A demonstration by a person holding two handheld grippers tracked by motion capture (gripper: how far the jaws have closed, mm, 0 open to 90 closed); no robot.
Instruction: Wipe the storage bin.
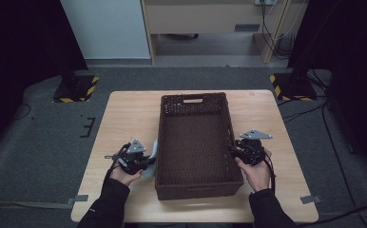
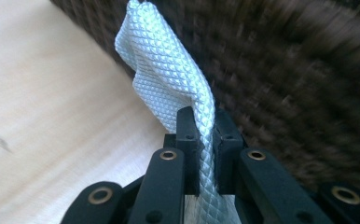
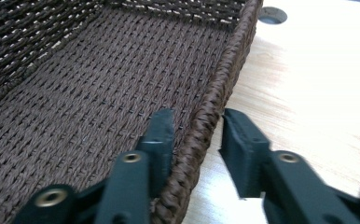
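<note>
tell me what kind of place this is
Probably a lab or recording studio rather than a home: a bare light wooden table on grey carpet, black stands on hazard-striped bases, and loose cables by the far wall.

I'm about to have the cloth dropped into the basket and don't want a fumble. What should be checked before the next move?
1. Left gripper clamped on the white cloth: ok.
2. Cloth beside the basket's left wall, outside it: ok.
3. Basket inside free for the cloth: ok.
4. Right gripper astride the basket's right rim: ok.
5. Right jaws pressing that rim: not ok, outer jaw stands apart.
6. Cloth's lower end free of the table: cannot tell.
</note>
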